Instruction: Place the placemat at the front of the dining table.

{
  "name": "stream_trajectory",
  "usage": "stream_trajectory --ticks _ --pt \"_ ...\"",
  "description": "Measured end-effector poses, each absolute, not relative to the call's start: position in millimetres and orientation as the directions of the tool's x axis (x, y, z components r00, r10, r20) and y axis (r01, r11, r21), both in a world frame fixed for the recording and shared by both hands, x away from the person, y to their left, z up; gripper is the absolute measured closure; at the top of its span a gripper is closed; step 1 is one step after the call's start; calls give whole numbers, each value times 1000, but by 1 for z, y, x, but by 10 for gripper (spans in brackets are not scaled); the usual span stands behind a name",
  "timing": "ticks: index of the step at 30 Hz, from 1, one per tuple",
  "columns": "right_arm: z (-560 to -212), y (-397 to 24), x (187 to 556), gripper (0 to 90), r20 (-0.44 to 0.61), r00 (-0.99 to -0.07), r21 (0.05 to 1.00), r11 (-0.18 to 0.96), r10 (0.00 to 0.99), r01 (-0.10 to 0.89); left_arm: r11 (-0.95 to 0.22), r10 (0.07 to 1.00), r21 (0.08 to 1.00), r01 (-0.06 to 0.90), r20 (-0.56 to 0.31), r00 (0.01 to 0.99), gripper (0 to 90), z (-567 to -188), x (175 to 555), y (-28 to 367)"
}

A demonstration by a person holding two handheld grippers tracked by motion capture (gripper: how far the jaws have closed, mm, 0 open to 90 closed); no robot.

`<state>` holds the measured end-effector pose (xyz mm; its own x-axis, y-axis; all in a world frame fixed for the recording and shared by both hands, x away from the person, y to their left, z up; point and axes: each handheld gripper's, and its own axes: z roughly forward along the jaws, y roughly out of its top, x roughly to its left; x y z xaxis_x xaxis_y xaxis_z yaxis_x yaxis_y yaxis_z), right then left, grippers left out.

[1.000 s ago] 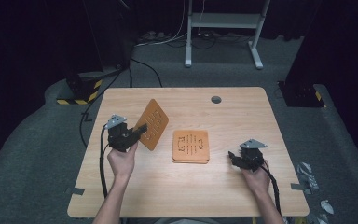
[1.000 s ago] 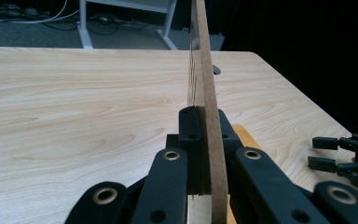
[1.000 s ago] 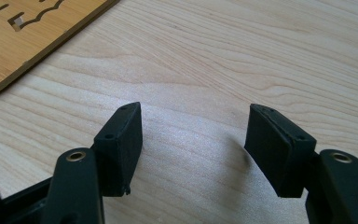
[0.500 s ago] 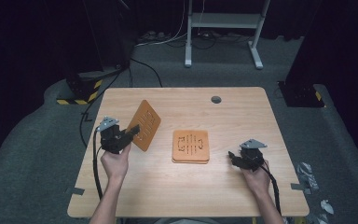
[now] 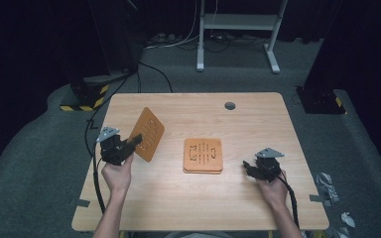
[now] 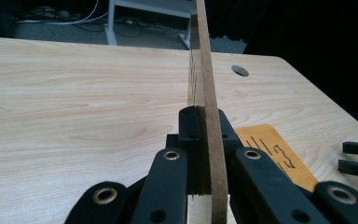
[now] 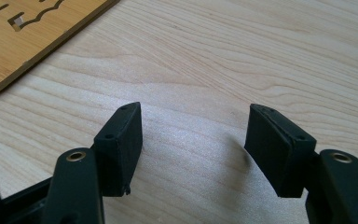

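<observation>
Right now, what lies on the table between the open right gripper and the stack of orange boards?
Nothing: in the high view only bare table separates the right gripper from the stack of orange boards. The right gripper view shows bare wood there too.

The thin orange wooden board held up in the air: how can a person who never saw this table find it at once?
Start at the light wooden table and look to its left side. There the left tool is shut on the edge of a thin orange wooden board with cut slots. Unlike the orange stack lying flat at the centre, it stands tilted, lifted off the table.
</observation>
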<state>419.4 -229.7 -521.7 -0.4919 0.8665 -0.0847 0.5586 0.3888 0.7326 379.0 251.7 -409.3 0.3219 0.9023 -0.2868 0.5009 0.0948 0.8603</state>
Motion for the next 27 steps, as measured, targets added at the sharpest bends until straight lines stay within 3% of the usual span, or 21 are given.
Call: stream_trajectory --ticks 27 --pt "-522 -230 419 364 -89 -490 733 390 867 557 66 920 850 523 -255 299 860 -431 386 246"
